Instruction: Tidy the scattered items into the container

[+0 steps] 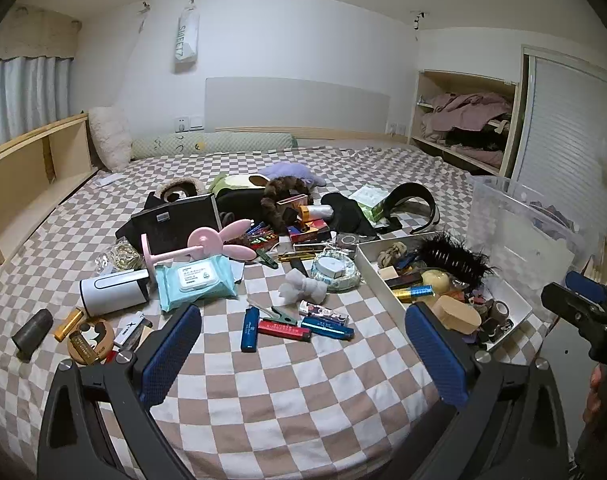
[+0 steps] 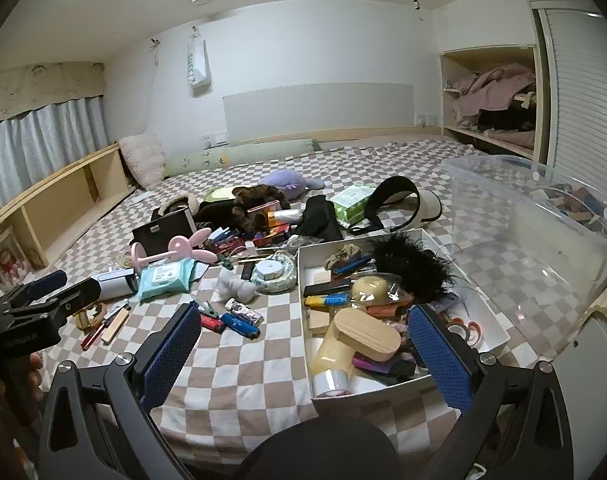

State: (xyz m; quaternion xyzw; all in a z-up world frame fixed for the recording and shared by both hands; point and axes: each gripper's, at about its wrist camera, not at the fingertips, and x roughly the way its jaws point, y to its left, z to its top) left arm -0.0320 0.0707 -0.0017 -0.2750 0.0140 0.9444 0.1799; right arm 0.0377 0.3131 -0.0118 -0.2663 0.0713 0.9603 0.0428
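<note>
Meanwhile both grippers, left gripper [image 1: 301, 354] and right gripper [image 2: 305, 350], hover empty with fingers spread above the checkered bed [image 1: 303, 392], beside the white tray [image 2: 499, 332].

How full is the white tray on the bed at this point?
Partly full. The white tray holds a black feathery piece, a wood-capped bottle and small items, yet bare floor shows at its right end.

White shallow box [image 2: 499, 334] on the checked bed, already crowded (black feathers, wood-capped bottle, tape rolls). Scattered just left of it: lighters [image 1: 279, 326], green clip [image 1: 281, 314], wet-wipe pack [image 1: 195, 280], pink bunny stand [image 1: 207, 246], white canister [image 1: 111, 292].
</note>
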